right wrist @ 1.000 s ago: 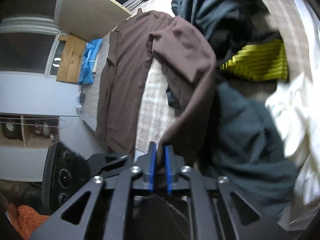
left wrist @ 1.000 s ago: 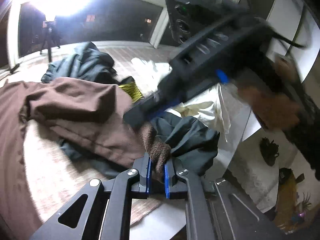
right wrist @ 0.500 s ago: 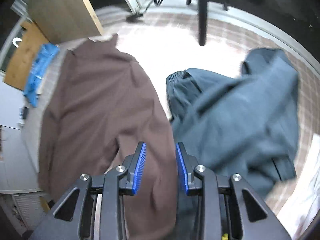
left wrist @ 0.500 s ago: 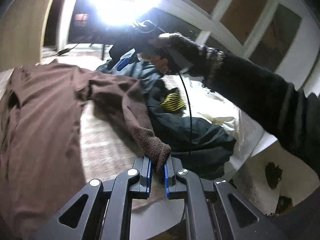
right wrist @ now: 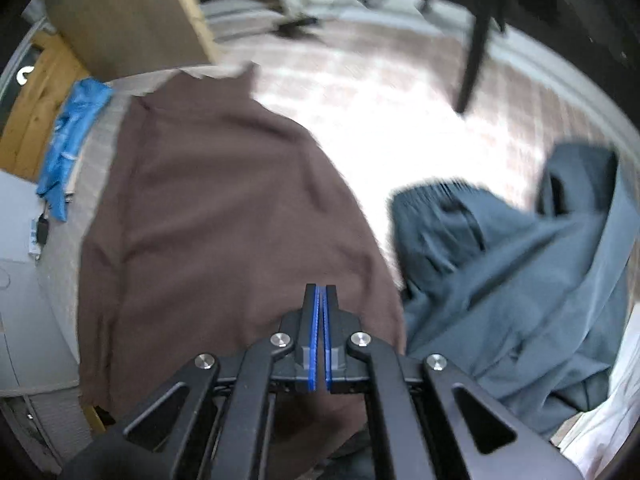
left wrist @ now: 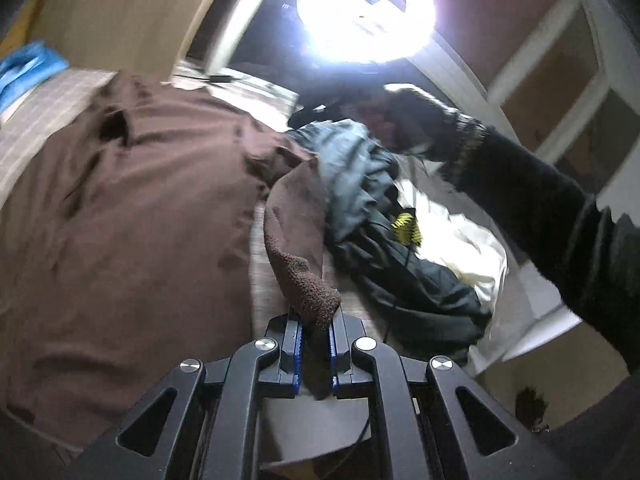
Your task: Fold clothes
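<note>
A brown long-sleeved garment (left wrist: 132, 220) lies spread over the checked bed cover (right wrist: 400, 100). My left gripper (left wrist: 314, 320) is shut on its fuzzy sleeve cuff (left wrist: 312, 292), and the sleeve runs from the pads up to the body. In the right wrist view, my right gripper (right wrist: 320, 292) hovers over the brown garment (right wrist: 224, 220). Its blue pads are pressed together and no cloth shows between them. A gloved hand and dark sleeve (left wrist: 520, 200) reach in from the right of the left wrist view.
A crumpled dark teal garment (right wrist: 520, 280) lies right of the brown one, with a white cloth (left wrist: 460, 232) and a yellow item (left wrist: 406, 228) beyond. A blue cloth (right wrist: 68, 148) sits at the left edge, a tripod leg (right wrist: 474, 52) behind. A bright lamp (left wrist: 364, 12) glares.
My right gripper let go of the brown fabric, opened, moved over the garment's body and shut empty. My left gripper kept the cuff and swung sideways, rolling.
</note>
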`<state>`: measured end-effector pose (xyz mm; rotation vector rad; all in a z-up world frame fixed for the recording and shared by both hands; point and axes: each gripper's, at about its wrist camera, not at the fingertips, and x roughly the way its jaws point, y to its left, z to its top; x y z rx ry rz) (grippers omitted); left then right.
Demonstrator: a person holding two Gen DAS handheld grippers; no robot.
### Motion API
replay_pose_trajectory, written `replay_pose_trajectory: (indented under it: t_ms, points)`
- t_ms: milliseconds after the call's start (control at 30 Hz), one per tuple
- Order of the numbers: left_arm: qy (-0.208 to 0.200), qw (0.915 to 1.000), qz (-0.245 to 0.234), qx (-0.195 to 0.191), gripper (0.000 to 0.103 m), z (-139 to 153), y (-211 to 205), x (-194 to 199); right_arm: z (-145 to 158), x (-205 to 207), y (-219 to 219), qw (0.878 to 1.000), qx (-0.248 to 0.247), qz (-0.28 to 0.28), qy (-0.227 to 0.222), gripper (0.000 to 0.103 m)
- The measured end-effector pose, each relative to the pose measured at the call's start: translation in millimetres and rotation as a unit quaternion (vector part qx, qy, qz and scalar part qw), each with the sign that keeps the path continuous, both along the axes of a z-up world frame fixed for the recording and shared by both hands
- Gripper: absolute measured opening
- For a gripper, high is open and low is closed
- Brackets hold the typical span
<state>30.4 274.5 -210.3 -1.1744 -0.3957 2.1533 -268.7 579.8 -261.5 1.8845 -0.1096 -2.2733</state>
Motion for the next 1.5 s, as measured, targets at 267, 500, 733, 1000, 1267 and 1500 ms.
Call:
replay_pose_trajectory:
  t_ms: [267, 500, 733, 1000, 1267, 1500]
  points:
    - [-0.003, 0.9993, 0.028, -0.026, 0.008, -13, -27, -4, -33, -2, 1, 0.998, 0.044, -0.012, -0.050, 0.041]
    - [-0.009, 0.9996, 0.020, -0.018, 0.008, -18, -39, -5, -37, 0, -6, 0.997, 0.029, -0.027, -0.065, 0.003]
    - [-0.044, 0.9931, 0.075, -0.079, 0.009, -53, -71, 0, -4, -45, -83, 0.998, 0.051, 0.037, -0.015, 0.033]
    - [-0.036, 0.9940, 0.049, -0.091, 0.010, -55, -86, -3, 15, 72, -30, 0.998, 0.033, 0.018, 0.059, 0.035]
    - [-0.042, 0.9924, 0.039, -0.109, 0.009, -56, -85, -10, -41, 85, -30, 0.995, 0.047, 0.043, 0.075, 0.035]
    - [-0.061, 0.9935, 0.058, -0.076, 0.009, -55, -91, -9, -46, 56, -17, 0.997, -0.008, 0.022, 0.070, 0.004]
